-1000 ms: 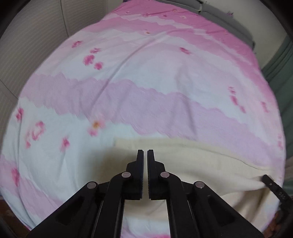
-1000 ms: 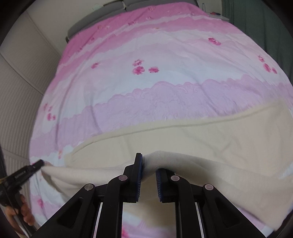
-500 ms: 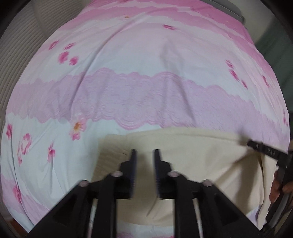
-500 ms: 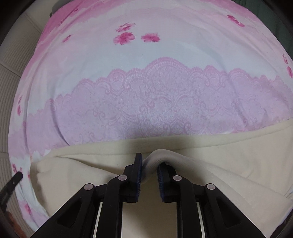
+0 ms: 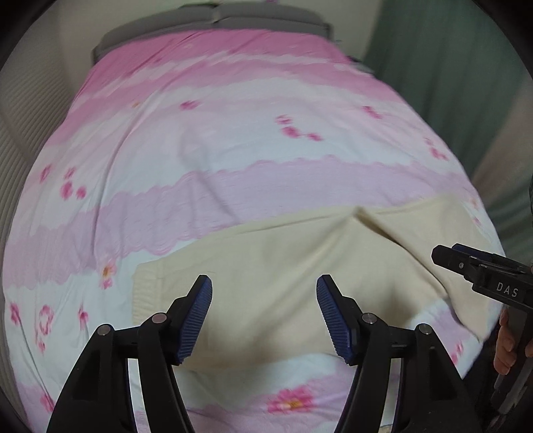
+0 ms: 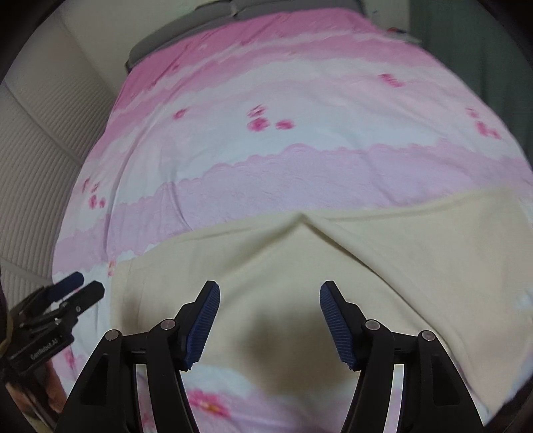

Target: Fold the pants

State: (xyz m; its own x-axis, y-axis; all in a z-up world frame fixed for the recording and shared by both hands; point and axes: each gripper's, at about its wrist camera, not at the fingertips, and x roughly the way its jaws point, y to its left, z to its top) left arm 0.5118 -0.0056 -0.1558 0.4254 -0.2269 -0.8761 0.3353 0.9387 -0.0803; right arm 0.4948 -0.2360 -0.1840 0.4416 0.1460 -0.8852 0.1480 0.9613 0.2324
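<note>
The cream pants [image 5: 283,266] lie folded flat across the near part of the bed, with a ribbed cuff at their left end and a diagonal fold ridge running to the right. In the right wrist view the pants [image 6: 299,266] fill the lower middle. My left gripper [image 5: 264,316] is open and empty, a little above the left part of the pants. My right gripper [image 6: 269,323] is open and empty above the pants' middle. The right gripper also shows at the left wrist view's right edge [image 5: 479,269]. The left gripper also shows at the right wrist view's left edge [image 6: 70,293].
The bed is covered by a pink and white flowered sheet [image 5: 216,150]. A grey headboard [image 5: 213,16] is at the far end. A ribbed beige wall [image 6: 40,150] runs along the left and a green curtain [image 5: 449,66] hangs at the right.
Both grippers have opened: the right let go of the pants' fold, which now lies flat. Both have pulled back and up from the cloth.
</note>
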